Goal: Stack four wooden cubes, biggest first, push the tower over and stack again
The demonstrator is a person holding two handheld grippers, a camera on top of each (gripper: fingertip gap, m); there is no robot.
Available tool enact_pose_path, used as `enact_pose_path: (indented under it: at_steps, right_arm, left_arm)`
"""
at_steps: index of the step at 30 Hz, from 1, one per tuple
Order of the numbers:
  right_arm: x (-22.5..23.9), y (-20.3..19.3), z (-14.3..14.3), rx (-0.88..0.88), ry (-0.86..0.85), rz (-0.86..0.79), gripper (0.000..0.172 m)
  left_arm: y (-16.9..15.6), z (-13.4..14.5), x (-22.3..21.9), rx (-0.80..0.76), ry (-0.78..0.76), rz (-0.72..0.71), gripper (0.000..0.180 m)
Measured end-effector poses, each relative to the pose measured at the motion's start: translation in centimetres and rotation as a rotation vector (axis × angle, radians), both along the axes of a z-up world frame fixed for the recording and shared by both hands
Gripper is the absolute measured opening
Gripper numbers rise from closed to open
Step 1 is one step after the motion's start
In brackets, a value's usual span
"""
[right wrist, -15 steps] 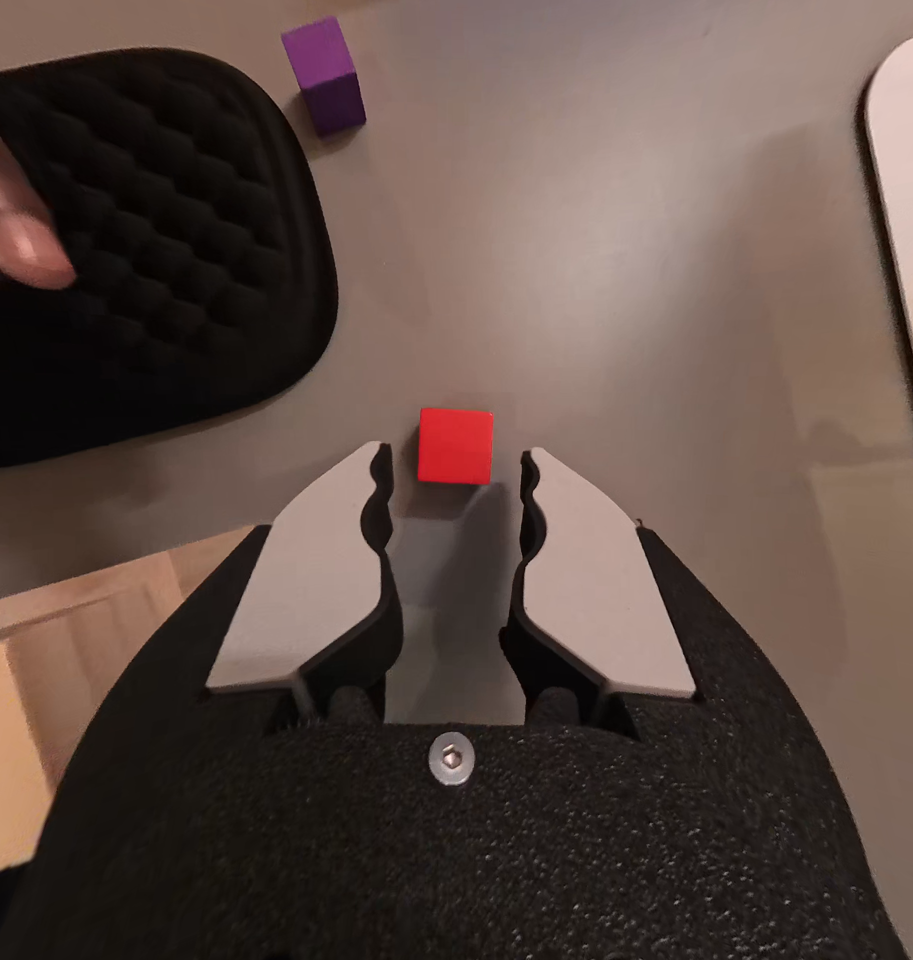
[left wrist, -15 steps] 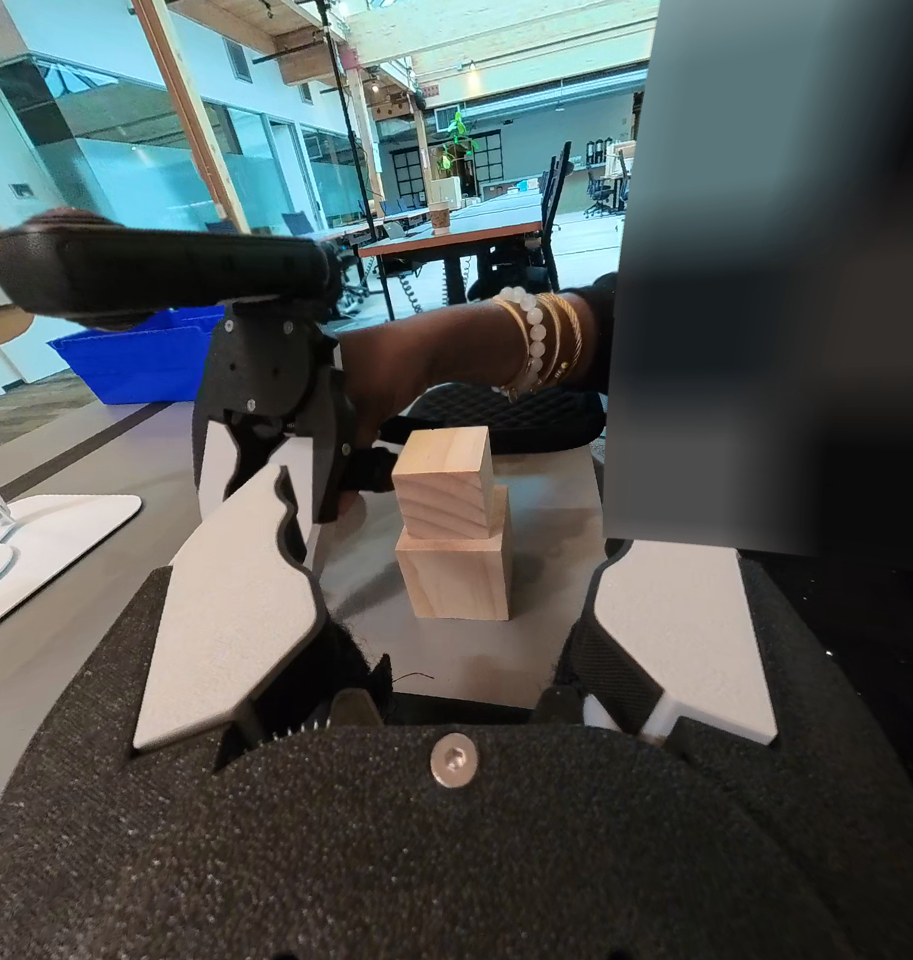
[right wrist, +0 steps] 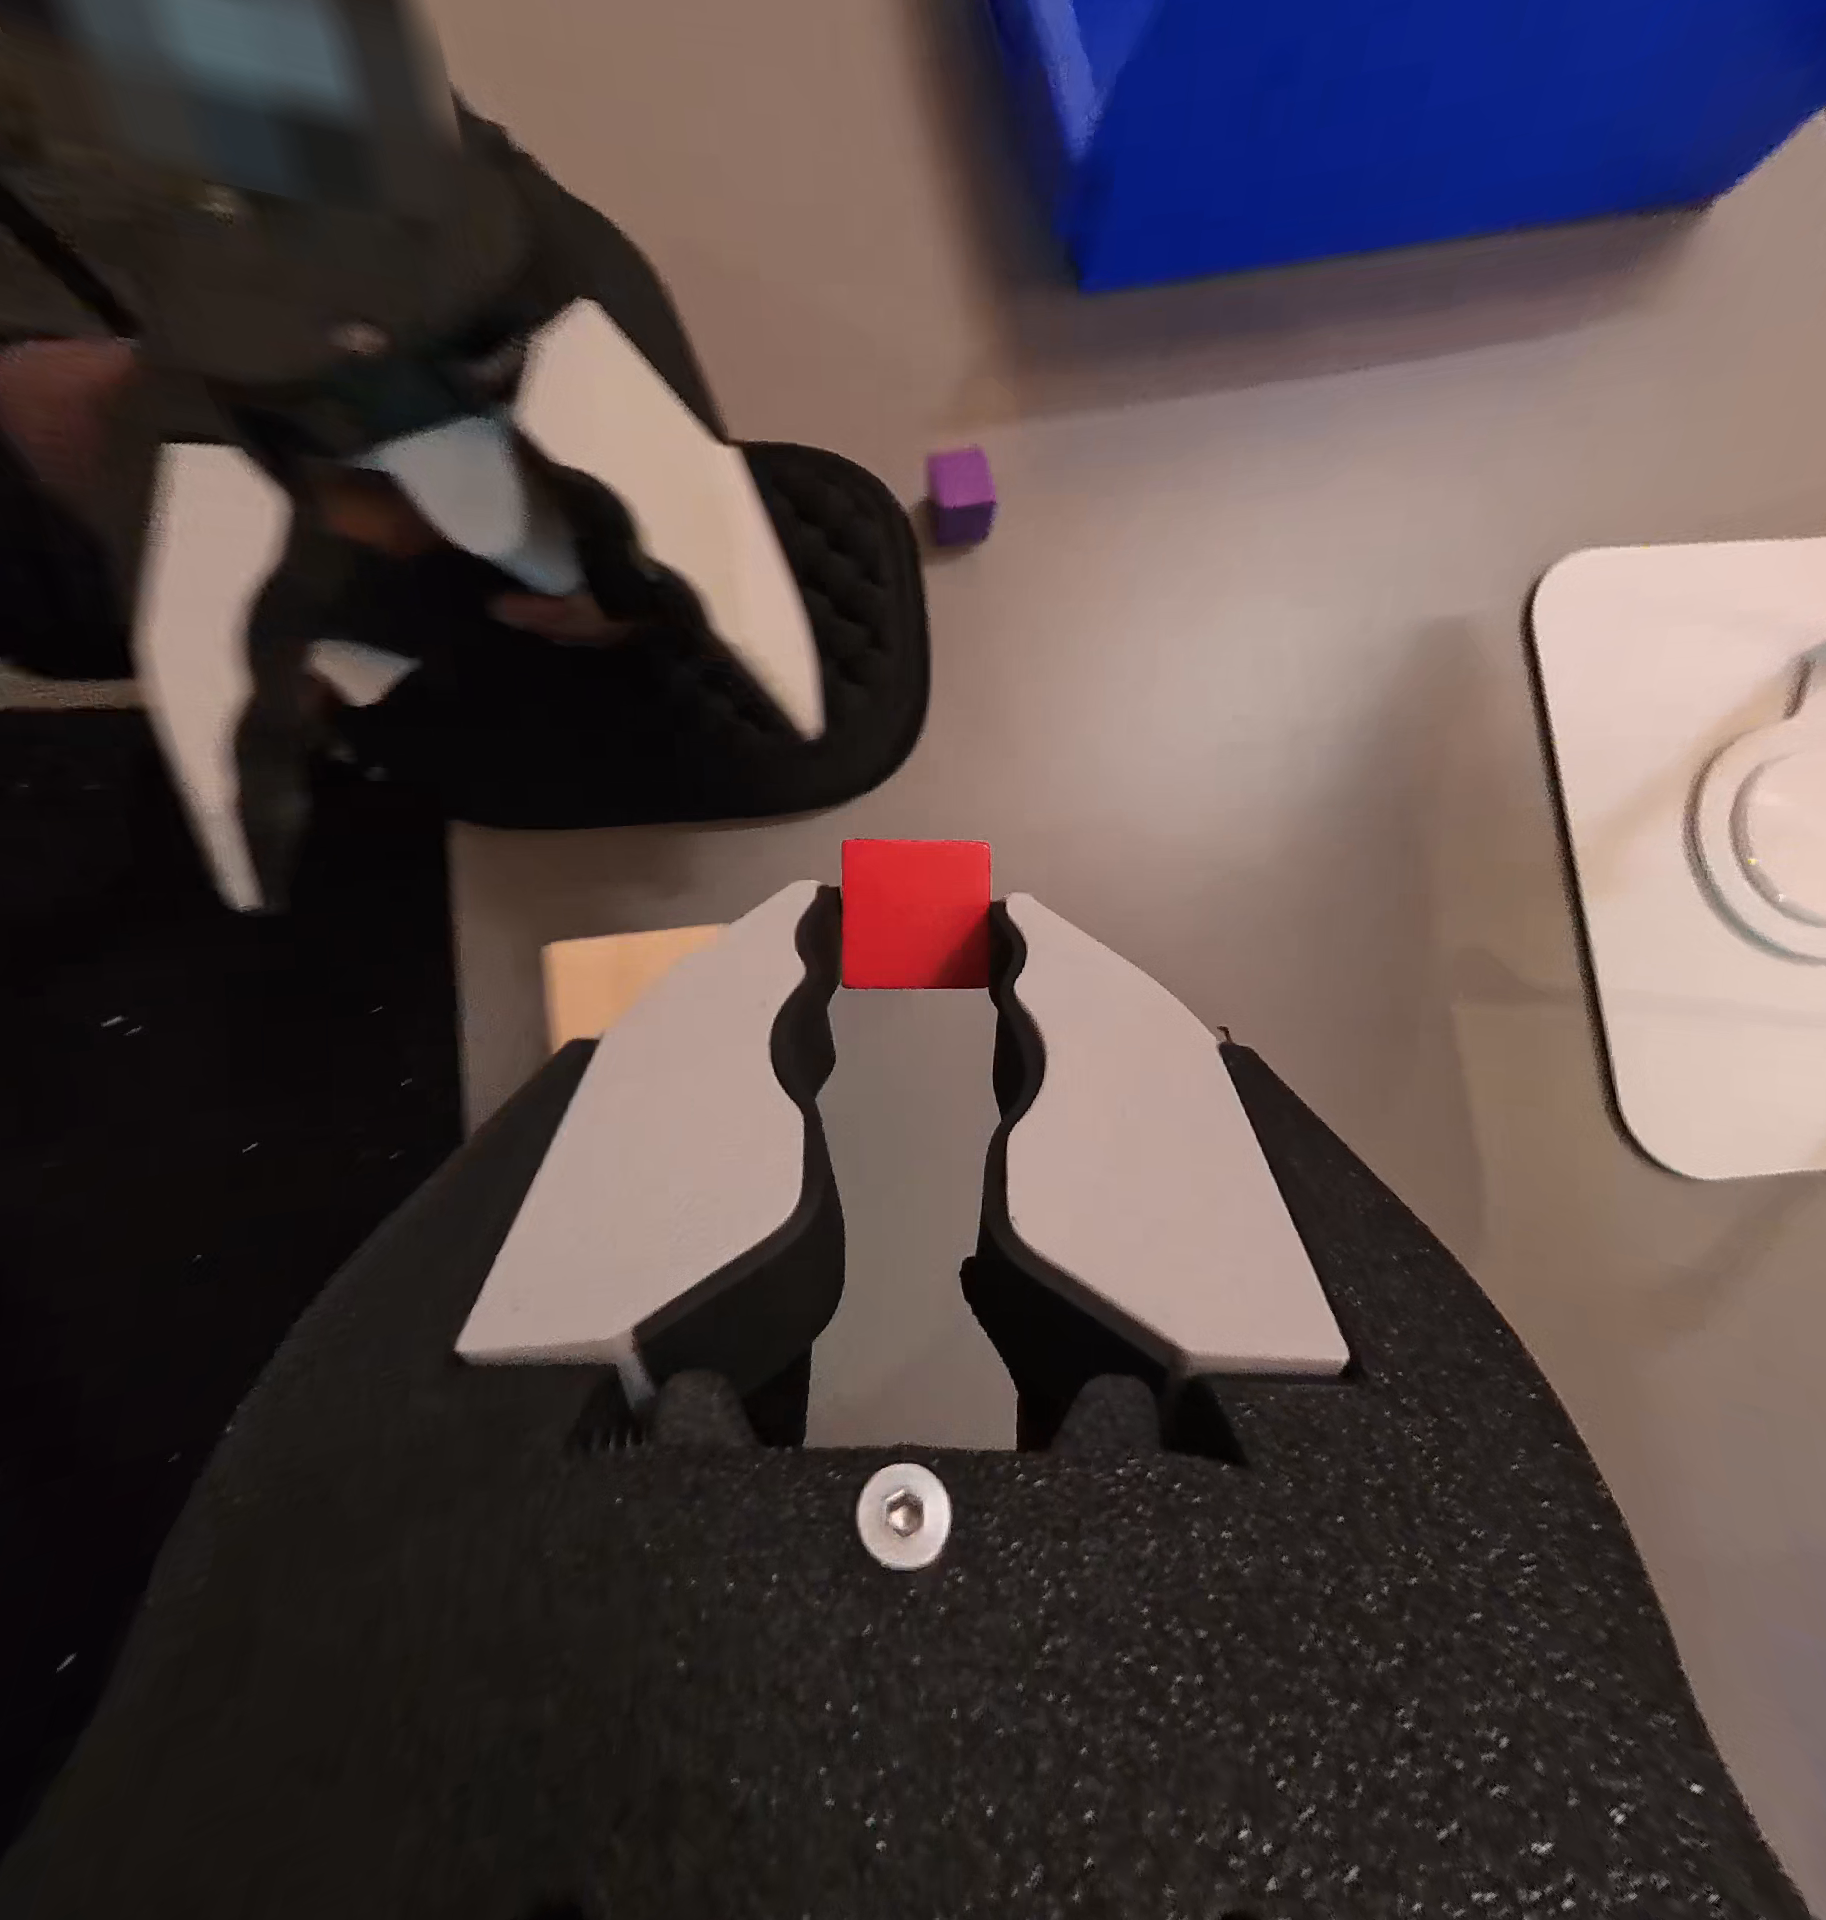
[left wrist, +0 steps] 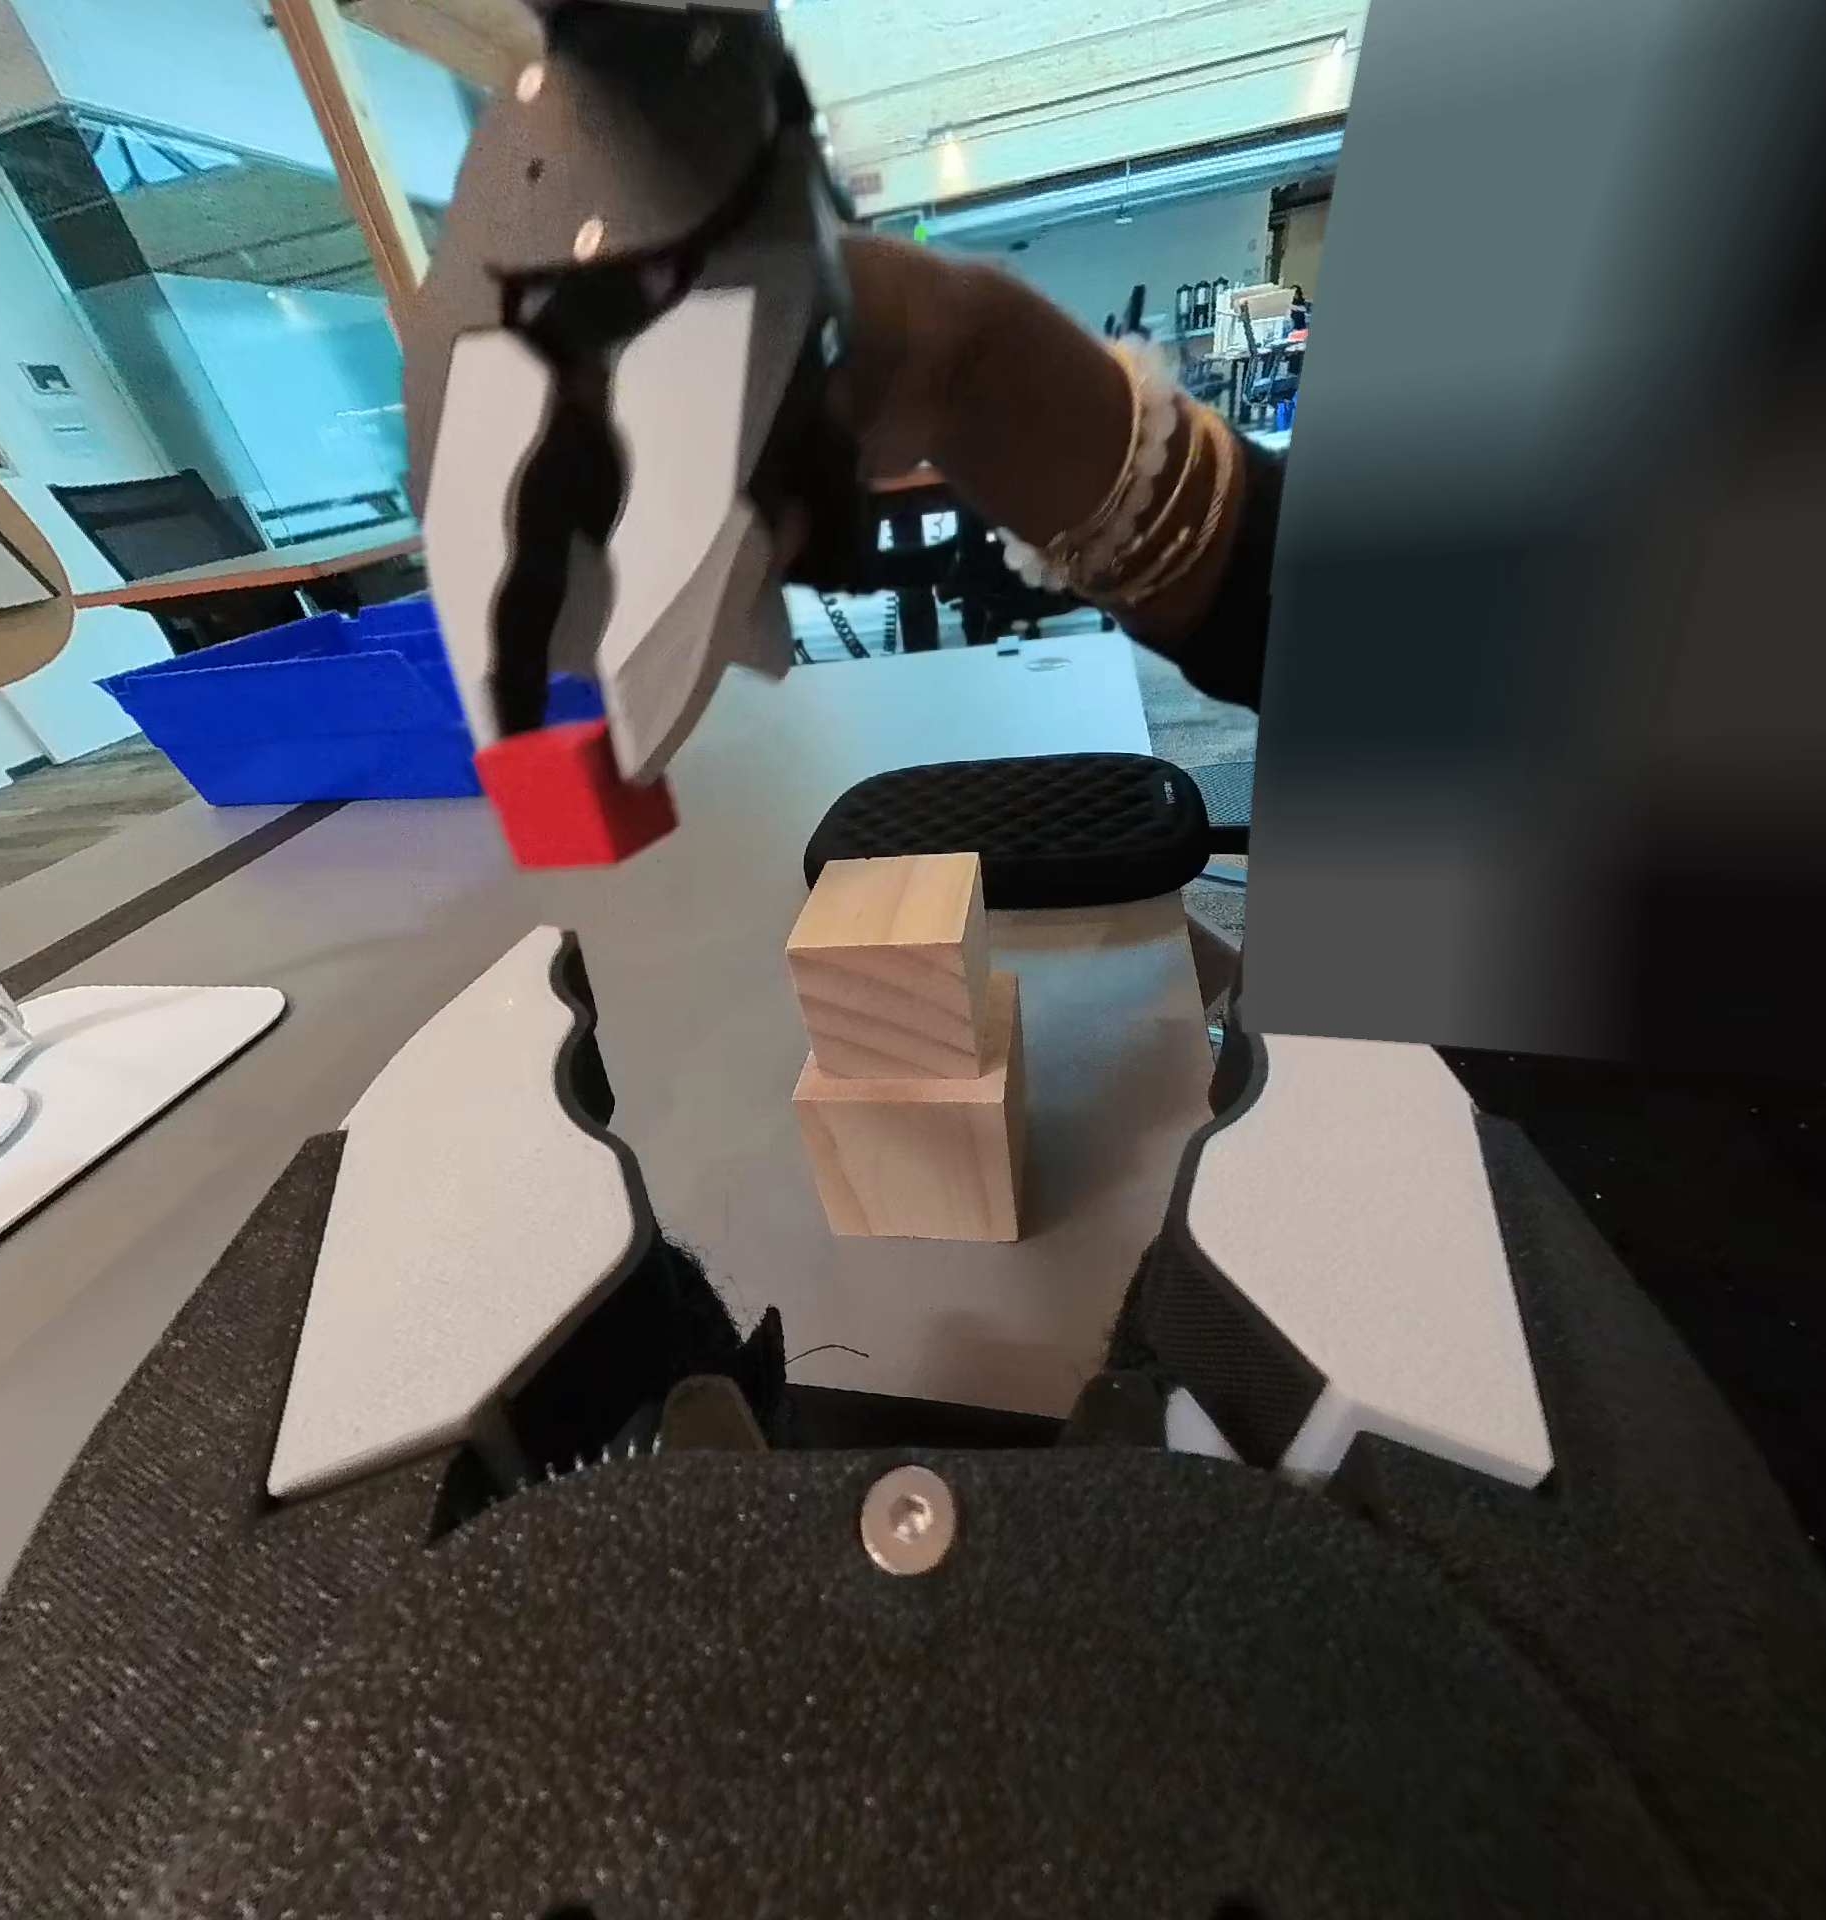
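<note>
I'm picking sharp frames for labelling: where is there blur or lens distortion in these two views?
Left wrist view: right gripper and red cube motion-blurred, stacked wooden blocks sharp. Right wrist view: left gripper smeared, cube crisp; wide-angle bending in both.

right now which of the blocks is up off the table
The red cube, clamped between the right gripper's fingertips. The two wooden blocks sit stacked on the table; the purple cube rests there too.

We see two stacked blocks [left wrist: 904,1049] of bare, pale wood with visible grain. The red cube [right wrist: 916,912] looks smooth and matt-painted. The black pad [left wrist: 1013,826] seems quilted fabric, perhaps foam. The table [right wrist: 1252,779] is matt grey, and the blue bin [left wrist: 296,727] is glossy plastic.
</note>
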State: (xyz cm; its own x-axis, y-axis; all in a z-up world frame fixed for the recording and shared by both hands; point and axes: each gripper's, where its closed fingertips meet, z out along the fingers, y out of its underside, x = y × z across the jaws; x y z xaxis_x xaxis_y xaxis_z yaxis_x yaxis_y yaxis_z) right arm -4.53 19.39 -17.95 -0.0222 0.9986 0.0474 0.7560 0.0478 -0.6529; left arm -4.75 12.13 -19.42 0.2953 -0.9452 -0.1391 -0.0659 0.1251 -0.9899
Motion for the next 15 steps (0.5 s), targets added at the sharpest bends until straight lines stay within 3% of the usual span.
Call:
enact_pose_path:
  at_steps: [4, 15]
  right_arm:
    - [1.5, -2.9, 1.2, -0.019, -0.046, 0.051, 0.026]
    - [2.1, -5.4, -1.7, -0.015, -0.137, 0.067, 0.027]
  left_arm:
    - [0.0, 0.1, -0.1, -0.002, -0.006, 0.001, 0.115]
    - [0.0, 0.1, -0.1, -0.003, -0.006, 0.003, 0.114]
